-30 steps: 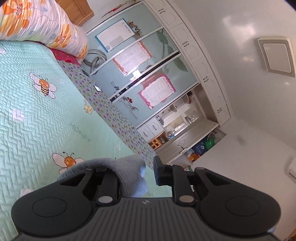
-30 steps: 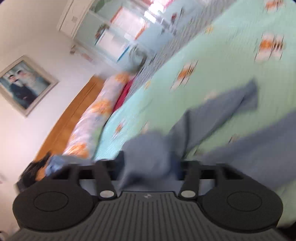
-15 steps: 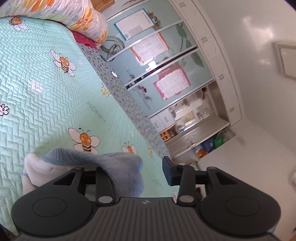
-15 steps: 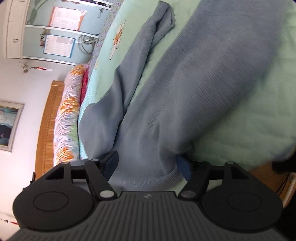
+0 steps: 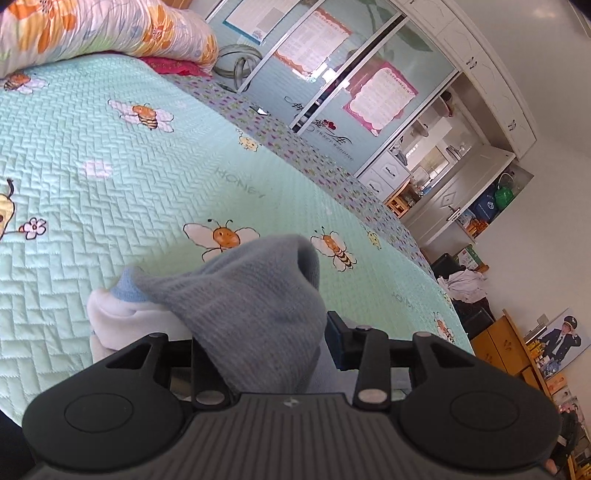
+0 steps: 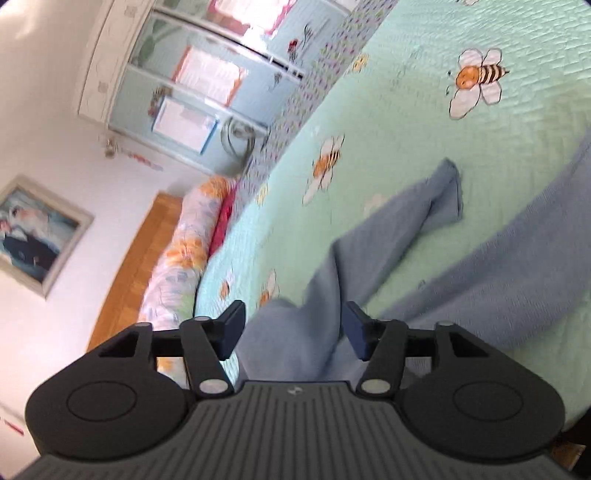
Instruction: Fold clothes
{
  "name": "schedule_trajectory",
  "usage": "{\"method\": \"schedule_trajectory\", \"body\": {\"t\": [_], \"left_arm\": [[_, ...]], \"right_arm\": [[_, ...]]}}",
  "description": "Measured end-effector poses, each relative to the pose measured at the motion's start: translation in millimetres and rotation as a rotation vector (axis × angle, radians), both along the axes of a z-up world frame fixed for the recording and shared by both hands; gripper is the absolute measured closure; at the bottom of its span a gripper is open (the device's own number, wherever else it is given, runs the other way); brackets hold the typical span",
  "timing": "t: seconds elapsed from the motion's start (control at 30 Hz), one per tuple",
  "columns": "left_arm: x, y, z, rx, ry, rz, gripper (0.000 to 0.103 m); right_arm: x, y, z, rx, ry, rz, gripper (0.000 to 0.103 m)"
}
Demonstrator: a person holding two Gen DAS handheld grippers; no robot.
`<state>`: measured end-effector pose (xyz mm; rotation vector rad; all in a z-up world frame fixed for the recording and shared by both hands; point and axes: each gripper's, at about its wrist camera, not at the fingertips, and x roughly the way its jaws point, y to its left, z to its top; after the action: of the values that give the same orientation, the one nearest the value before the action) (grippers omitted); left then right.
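Observation:
A grey-blue knit sweater lies on a mint bee-print quilt point(image 5: 110, 177). In the left wrist view a bunched part of the sweater point(image 5: 258, 306) sits between the fingers of my left gripper point(image 5: 266, 343), whose jaws are wide apart; the left finger is hidden by the cloth. In the right wrist view the sweater point(image 6: 369, 258) runs from between the fingers of my right gripper point(image 6: 293, 332) out across the quilt point(image 6: 498, 140), one sleeve point(image 6: 439, 192) stretched away. The right jaws stand apart around the cloth.
A white and light-blue garment point(image 5: 114, 314) lies on the quilt left of the left gripper. A floral rolled duvet point(image 5: 92, 29) lies at the bed head. A wardrobe with glass doors point(image 5: 332, 74) stands beyond the bed. A wooden headboard point(image 6: 136, 266) shows in the right view.
The right gripper has swung up from looking down on the sweater body to looking along the bed. The left view has tilted down toward the quilt, with more sweater bunched between its fingers.

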<state>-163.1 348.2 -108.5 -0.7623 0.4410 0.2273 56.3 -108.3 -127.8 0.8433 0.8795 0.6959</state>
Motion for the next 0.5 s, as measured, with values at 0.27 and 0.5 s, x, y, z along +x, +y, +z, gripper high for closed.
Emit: {"method": "schedule_trajectory", "body": {"t": [0.27, 0.5], "left_arm": [[13.4, 9.3, -4.4, -0.027, 0.048, 0.023, 0.057], [61.9, 24.5, 43.9, 0.062, -0.017, 0.055, 0.092]], "right_arm": [[112.8, 61.6, -89.4, -0.123, 0.202, -0.120, 0.030], [176.6, 94.6, -42.3, -0.214, 0.012, -0.145, 0.096]]}}
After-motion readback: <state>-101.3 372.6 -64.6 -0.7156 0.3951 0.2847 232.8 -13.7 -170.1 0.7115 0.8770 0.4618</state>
